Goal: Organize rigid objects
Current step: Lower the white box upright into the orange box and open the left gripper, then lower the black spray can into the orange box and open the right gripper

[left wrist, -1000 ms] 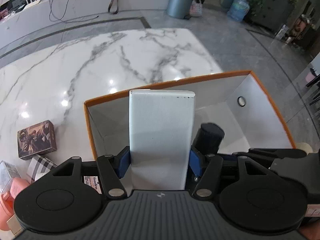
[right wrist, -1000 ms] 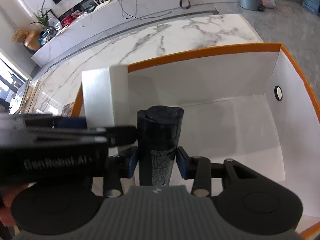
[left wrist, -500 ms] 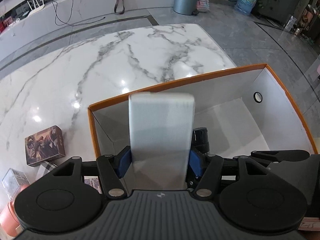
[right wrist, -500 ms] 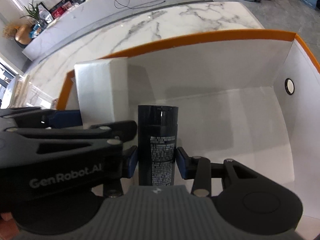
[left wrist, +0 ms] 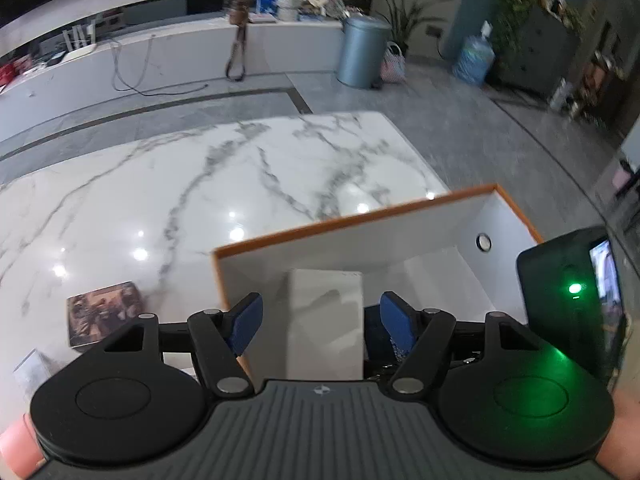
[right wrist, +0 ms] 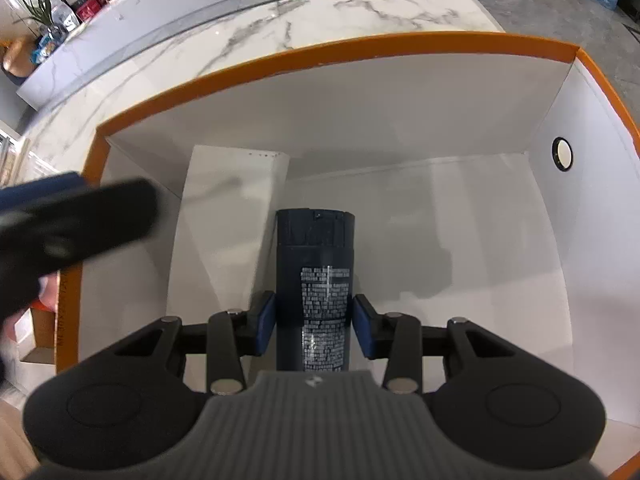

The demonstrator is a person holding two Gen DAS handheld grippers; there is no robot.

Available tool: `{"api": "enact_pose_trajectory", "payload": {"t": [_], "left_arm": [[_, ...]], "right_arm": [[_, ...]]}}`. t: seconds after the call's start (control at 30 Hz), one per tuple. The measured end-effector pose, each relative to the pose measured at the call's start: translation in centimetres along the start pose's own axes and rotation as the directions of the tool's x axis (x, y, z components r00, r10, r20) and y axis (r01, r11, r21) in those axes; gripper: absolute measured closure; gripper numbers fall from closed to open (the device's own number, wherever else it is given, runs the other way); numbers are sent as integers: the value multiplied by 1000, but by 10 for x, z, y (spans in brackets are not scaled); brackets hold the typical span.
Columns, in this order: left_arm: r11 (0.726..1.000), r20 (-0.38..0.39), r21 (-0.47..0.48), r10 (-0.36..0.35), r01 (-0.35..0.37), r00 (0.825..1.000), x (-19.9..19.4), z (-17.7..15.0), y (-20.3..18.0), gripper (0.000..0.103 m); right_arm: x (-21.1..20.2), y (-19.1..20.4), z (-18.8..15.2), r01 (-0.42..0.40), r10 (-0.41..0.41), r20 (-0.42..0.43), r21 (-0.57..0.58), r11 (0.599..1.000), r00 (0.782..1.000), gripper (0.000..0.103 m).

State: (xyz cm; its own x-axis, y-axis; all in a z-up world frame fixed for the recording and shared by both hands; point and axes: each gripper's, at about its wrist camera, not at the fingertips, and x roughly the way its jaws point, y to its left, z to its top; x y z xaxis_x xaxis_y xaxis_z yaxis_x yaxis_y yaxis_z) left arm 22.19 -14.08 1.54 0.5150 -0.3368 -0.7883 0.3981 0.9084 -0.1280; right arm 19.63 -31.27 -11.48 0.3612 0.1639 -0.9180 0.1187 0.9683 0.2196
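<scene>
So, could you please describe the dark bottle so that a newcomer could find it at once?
Find the orange-rimmed white box on the marble table. Inside it, right of the plain white carton, is the dark bottle, between the right claw's blue pads. It alone is cylindrical, navy and carries fine white print.

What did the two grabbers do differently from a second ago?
The left gripper opened, let go of the white box and pulled back; the box now stands in the orange-rimmed bin. The right gripper has lowered the dark bottle deeper into the bin, its pads barely apart from it.
</scene>
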Motion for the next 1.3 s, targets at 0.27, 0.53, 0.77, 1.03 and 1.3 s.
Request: {"api": "enact_pose_trajectory", "payload": {"t": [0.27, 0.53, 0.77, 1.03, 1.3], "left_arm": [[991, 43, -123, 60, -55, 997, -19, -9, 37, 25], [981, -2, -185, 52, -51, 999, -13, -26, 62, 27], [974, -27, -223, -34, 27, 999, -12, -40, 71, 40], [974, -34, -214, -84, 75, 996, -8, -44, 65, 50], [972, -39, -213, -110, 99, 993, -5, -45, 62, 52]], "right_arm": [[9, 19, 8, 100, -101, -15, -74, 992, 995, 62], [15, 19, 17, 134, -139, -68, -81, 988, 988, 57], [23, 8, 13, 97, -97, -148, -10, 995, 984, 59], [28, 17, 12, 82, -91, -140, -69, 994, 986, 61], [22, 36, 1, 45, -76, -122, -240, 970, 990, 61]]}}
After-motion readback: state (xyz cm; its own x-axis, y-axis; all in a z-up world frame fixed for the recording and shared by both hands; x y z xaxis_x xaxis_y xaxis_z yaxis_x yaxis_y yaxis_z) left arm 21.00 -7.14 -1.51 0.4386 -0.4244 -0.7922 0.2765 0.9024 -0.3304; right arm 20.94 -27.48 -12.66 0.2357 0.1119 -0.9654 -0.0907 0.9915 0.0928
